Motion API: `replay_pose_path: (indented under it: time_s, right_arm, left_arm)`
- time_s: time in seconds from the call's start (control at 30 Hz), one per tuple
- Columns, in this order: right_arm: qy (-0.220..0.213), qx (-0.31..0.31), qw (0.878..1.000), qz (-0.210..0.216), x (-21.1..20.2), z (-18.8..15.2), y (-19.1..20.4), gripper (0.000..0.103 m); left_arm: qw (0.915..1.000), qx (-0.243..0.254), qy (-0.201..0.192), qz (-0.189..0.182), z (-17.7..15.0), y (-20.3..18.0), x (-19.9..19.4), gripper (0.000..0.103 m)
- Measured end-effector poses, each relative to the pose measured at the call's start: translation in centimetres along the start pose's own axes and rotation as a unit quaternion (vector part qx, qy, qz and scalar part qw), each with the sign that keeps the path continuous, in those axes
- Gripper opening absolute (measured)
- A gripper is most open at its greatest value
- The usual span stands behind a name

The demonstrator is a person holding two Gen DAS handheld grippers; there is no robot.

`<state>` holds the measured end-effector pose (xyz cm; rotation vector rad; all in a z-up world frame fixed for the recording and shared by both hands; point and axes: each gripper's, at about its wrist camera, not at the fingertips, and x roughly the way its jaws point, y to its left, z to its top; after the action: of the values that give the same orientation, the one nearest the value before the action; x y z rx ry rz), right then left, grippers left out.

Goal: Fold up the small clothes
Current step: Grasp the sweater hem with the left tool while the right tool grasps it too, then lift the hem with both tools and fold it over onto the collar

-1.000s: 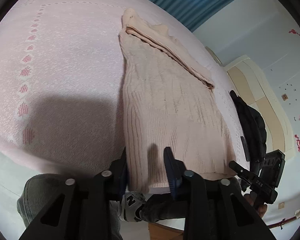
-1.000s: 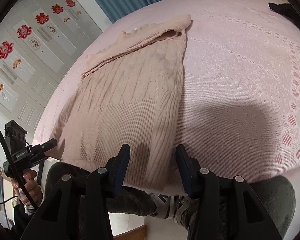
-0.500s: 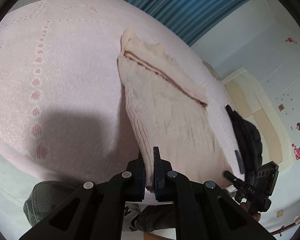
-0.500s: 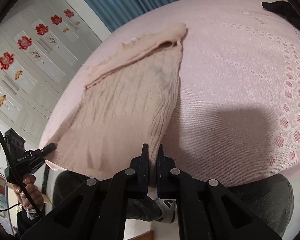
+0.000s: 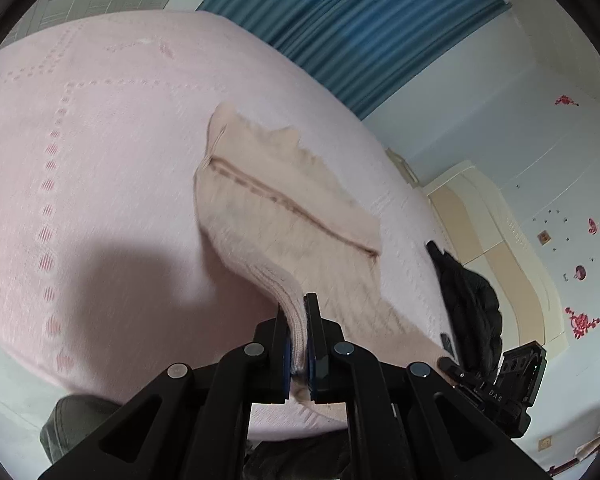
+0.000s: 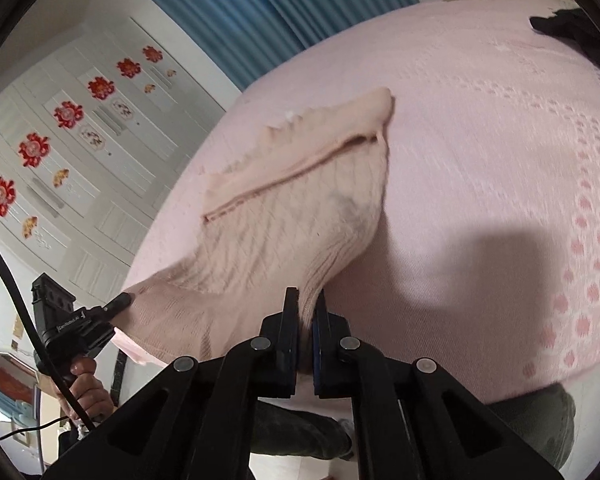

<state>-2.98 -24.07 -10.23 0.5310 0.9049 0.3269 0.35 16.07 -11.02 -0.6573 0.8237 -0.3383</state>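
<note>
A small beige knit sweater (image 5: 300, 232) lies on a pink bedspread (image 5: 100, 152), its sleeves folded across the top. My left gripper (image 5: 298, 312) is shut on the sweater's left hem corner and holds it raised off the bed. My right gripper (image 6: 306, 304) is shut on the right hem corner of the sweater (image 6: 300, 216), also raised. The hem hangs between the two grippers. The right gripper shows at the lower right of the left wrist view (image 5: 446, 362), and the left gripper shows at the left of the right wrist view (image 6: 124, 300).
A black jacket (image 5: 468, 300) lies on the bed to the sweater's right, also at the top right of the right wrist view (image 6: 568, 28). Blue curtains (image 5: 360, 20) hang beyond the bed. My knees are below the bed's near edge (image 5: 80, 420).
Both grippers closed on the sweater's hem corners, then lifted them off the bed and forward towards the collar. The lower half of the sweater now rises off the bedspread.
</note>
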Motion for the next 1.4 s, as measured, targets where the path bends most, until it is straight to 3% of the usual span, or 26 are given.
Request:
replay_pose_path:
  time_s: [0.33,0.47,0.63,0.8,1.1,1.4]
  right_arm:
    - [-0.003,-0.007,1.0,0.011,0.1,2.6,0.9,0.005]
    - [-0.01,-0.007,1.0,0.006,0.1,3.6,1.2,0.005]
    - [-0.028,0.0,1.0,-0.002,0.6,6.5,1.8,0.005]
    - [-0.047,0.001,0.999,-0.012,1.8,10.6,2.6,0.005]
    - [-0.069,0.058,0.996,-0.008,7.9,18.1,1.6,0.005]
    - [-0.057,0.063,0.996,-0.023,16.3,23.2,-1.4,0.005]
  left_arm:
    - [0.9997,0.02,-0.004,0.01,2.6,-2.5,2.3,0.006]
    - [0.9968,0.019,-0.047,0.063,3.9,-3.2,2.0,0.006]
    - [0.9948,0.011,-0.061,0.081,7.1,-3.8,2.8,0.006]
    - [0.9879,0.022,-0.085,0.128,10.2,-4.7,4.4,0.006]
    - [0.9862,0.014,-0.074,0.147,16.5,-3.5,11.4,0.006]
    - [0.9877,-0.001,-0.046,0.149,20.4,-0.6,19.3,0.006]
